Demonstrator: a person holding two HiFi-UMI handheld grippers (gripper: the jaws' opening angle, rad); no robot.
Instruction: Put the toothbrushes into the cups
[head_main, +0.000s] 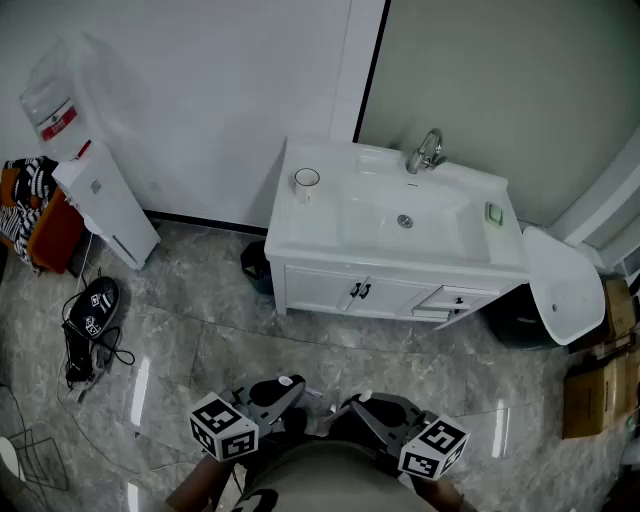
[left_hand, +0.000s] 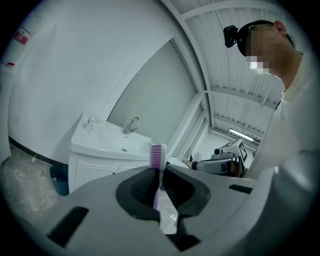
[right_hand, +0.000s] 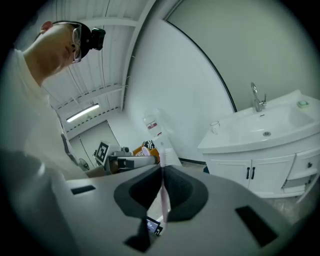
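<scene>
A purple toothbrush (left_hand: 158, 156) stands bristle-head up between the jaws of my left gripper (left_hand: 159, 176), which is shut on its handle. My right gripper (right_hand: 162, 172) is shut on a thin pale pink toothbrush (right_hand: 163, 196). In the head view both grippers, left (head_main: 283, 390) and right (head_main: 362, 404), are held close to the person's body, well short of the white sink cabinet (head_main: 330, 285). A single clear cup (head_main: 306, 180) stands on the cabinet top's left end; the same cup (left_hand: 91, 123) (right_hand: 215, 126) looks small and distant in both gripper views.
A faucet (head_main: 425, 152) and a small green item (head_main: 494, 212) sit on the sink top. A water dispenser (head_main: 95, 190) stands at the left wall, shoes (head_main: 90, 320) lie on the marble floor, and a dark bin (head_main: 256, 266) is beside the cabinet. Cardboard boxes (head_main: 590, 390) are at right.
</scene>
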